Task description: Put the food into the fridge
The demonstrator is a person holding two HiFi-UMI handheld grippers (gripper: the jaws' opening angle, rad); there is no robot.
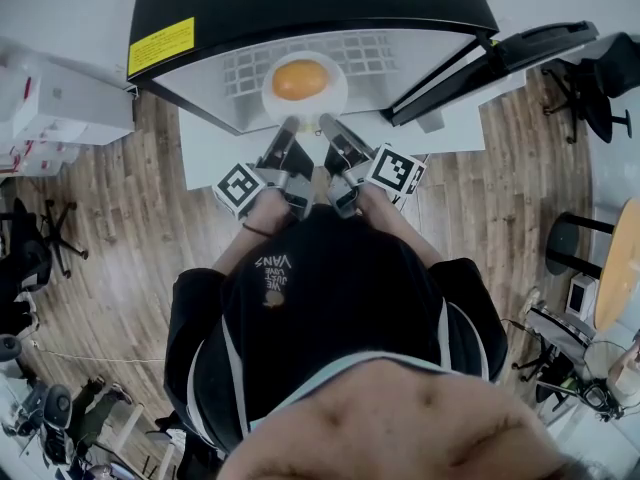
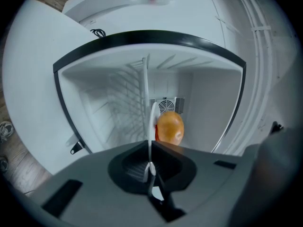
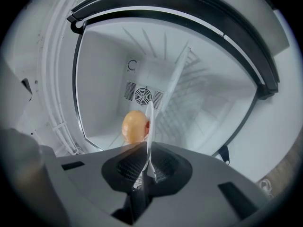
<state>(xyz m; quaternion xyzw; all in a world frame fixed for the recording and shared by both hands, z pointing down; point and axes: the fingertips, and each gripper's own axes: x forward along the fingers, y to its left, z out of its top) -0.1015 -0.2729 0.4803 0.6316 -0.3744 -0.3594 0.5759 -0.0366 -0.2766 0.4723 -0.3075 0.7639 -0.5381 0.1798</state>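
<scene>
The left gripper (image 2: 150,168) and right gripper (image 3: 146,167) each clamped the plate's (image 1: 337,96) rim, jaws nearly closed. The round orange food (image 1: 300,79) sat on it just beyond both jaws.

Bright, even, cool light; the white fridge (image 2: 213,108) glows softly inside. Strong fisheye bending, dark vignetted corners, nearest foreground slightly blurred.

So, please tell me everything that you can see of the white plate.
The plate is white, round, thin and smooth, perhaps ceramic or plastic. It is held level at the front of the open fridge, over the wire shelf; whether it rests on the shelf I cannot tell. The left gripper and the right gripper each have their jaws closed on its near rim, side by side. One round orange-brown food sits on its middle.
</scene>
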